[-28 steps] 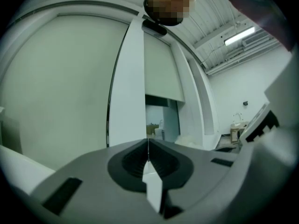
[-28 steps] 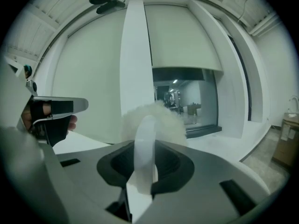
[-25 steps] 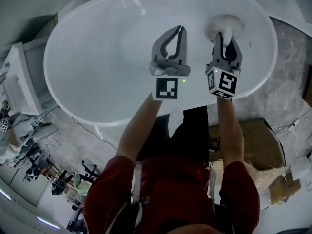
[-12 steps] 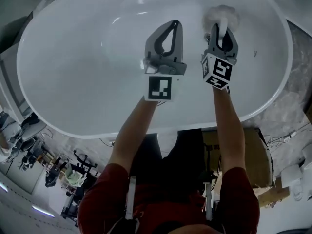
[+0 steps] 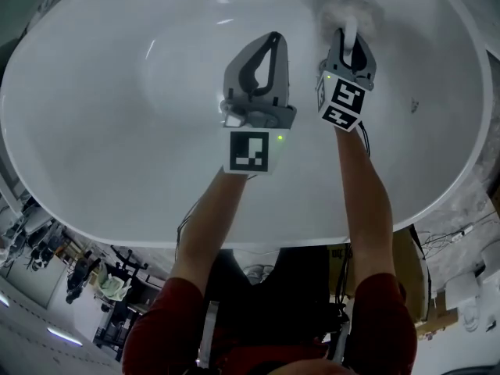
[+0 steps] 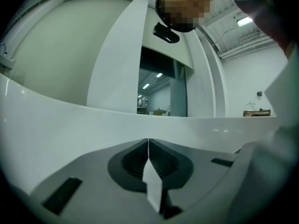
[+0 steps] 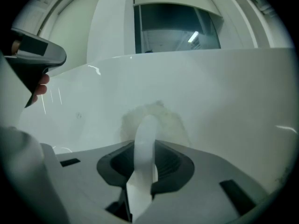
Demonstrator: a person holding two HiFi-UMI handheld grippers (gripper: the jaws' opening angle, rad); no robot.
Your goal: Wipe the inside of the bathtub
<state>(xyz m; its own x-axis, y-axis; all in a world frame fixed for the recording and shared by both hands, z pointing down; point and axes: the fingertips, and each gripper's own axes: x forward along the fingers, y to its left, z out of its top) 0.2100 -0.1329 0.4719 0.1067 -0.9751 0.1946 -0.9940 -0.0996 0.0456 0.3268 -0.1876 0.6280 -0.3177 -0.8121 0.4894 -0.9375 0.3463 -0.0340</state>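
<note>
Ahead of the right gripper (image 5: pixel 349 45), from the head view, a fluffy pad (image 5: pixel 346 10) meets the bathtub (image 5: pixel 117 116) wall for wiping; the left gripper (image 6: pixel 148 146), in its view, is closed empty, idle; right gripper view: jaws clamp the pad's handle (image 7: pixel 145 139)

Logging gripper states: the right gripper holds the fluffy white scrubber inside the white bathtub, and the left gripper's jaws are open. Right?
No: the left gripper view shows the left gripper with jaws shut, empty. The right gripper holds the fluffy white scrubber inside the white bathtub.
</note>
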